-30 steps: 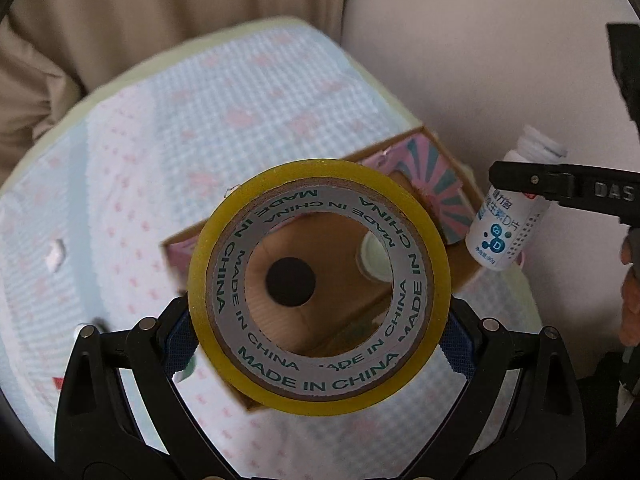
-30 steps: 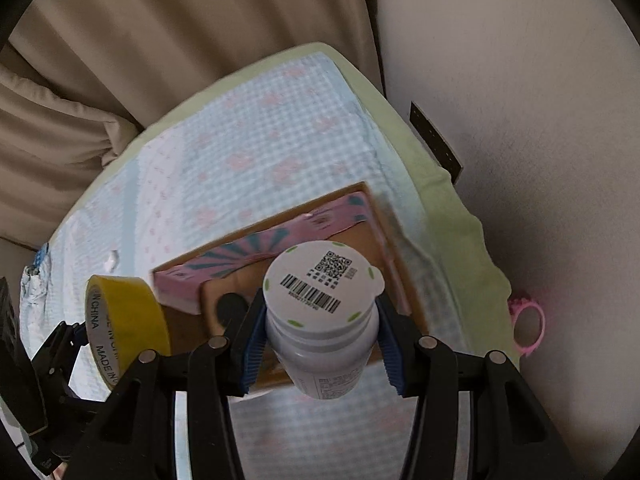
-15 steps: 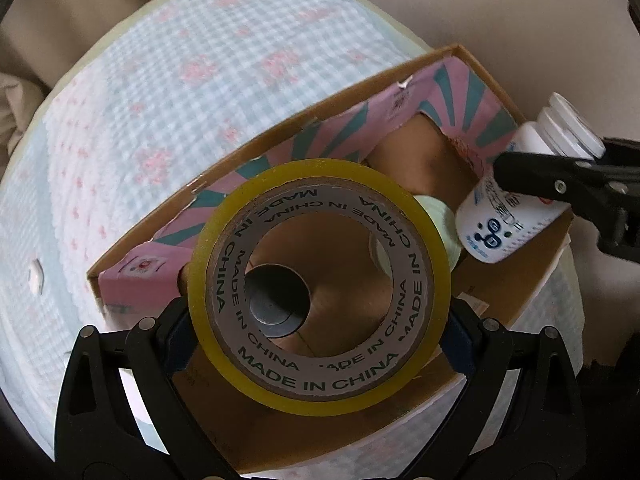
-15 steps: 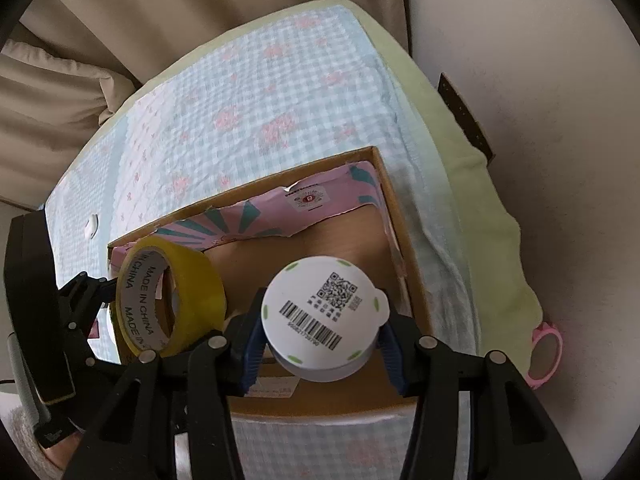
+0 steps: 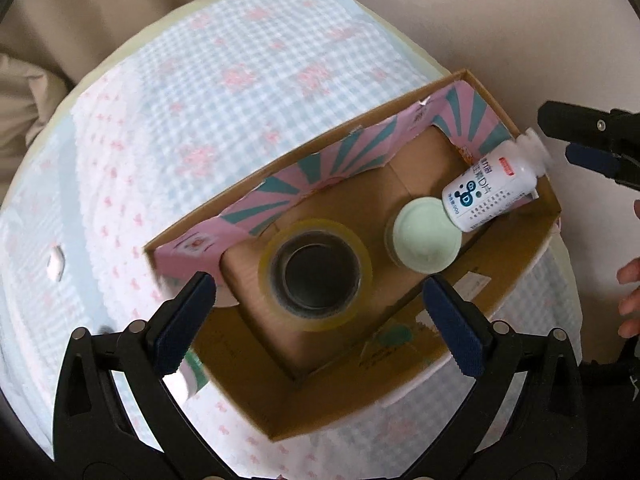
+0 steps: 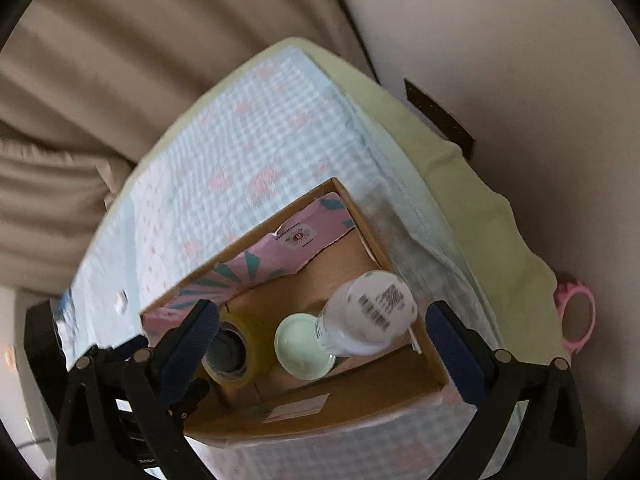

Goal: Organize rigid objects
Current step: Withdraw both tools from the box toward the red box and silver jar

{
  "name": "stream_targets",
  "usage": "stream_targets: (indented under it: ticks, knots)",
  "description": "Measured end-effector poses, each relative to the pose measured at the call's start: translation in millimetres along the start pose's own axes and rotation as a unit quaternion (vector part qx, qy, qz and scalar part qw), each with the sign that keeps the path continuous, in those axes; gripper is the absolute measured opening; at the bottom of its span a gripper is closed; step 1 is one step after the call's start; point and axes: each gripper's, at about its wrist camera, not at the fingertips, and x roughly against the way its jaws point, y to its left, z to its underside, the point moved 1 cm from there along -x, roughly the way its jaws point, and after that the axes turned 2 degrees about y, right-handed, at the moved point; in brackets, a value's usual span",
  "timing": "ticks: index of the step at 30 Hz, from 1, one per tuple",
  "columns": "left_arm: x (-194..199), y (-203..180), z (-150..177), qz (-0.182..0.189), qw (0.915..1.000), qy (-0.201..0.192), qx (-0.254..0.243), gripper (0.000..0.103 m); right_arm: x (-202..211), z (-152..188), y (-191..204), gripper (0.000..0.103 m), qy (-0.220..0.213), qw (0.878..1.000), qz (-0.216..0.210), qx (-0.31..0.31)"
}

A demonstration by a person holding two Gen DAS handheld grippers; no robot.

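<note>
While both sets of tongs hang spread apart with nothing between their blue pads, the cardboard box (image 5: 460,320) below them holds all three items. Left tongs (image 5: 320,320) look down on the yellow tape roll (image 5: 316,274), which lies flat on the box floor, its dark core facing up. Beside it toward the box's right end stands a jar with a pale green lid (image 5: 426,236), and the white supplement bottle (image 5: 490,184) lies tilted against the box's right-hand wall, its base touching the green lid and its cap pointing out over the rim. Only this view shows the bottle's blue printed label, the right tongs' black finger (image 5: 576,126) just past the cap, and fingertips of the person's hand (image 5: 630,280) at the frame's right edge.

Right tongs (image 6: 322,324) see the same bottle (image 6: 372,312) end-on, showing the barcode and QR sticker that the left view hides, with the green lid (image 6: 304,346) and tape roll (image 6: 236,350) to its left; the tongs' left finger partly covers the roll. Pink and teal striped flaps line the box's far wall (image 6: 256,264). The box sits near the right edge of a bed covered in a blue gingham sheet (image 6: 248,148). Only this view shows a pink ring-shaped object (image 6: 576,316) hanging off the bed's right edge and a dark strip (image 6: 438,116) on the wall
</note>
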Motion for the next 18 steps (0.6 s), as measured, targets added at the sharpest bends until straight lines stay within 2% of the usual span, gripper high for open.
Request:
stream_targets:
  ticks: [10, 18]
  knots:
    - [38, 10, 20, -0.004, 0.9996, -0.024, 0.012, 0.103, 26, 18, 14, 0.103, -0.01, 1.0, 0.014, 0.024]
    - [81, 25, 64, -0.008, 0.9979, -0.048, 0.042, 0.103, 55, 45, 37, 0.103, -0.019, 0.998, 0.024, 0.061]
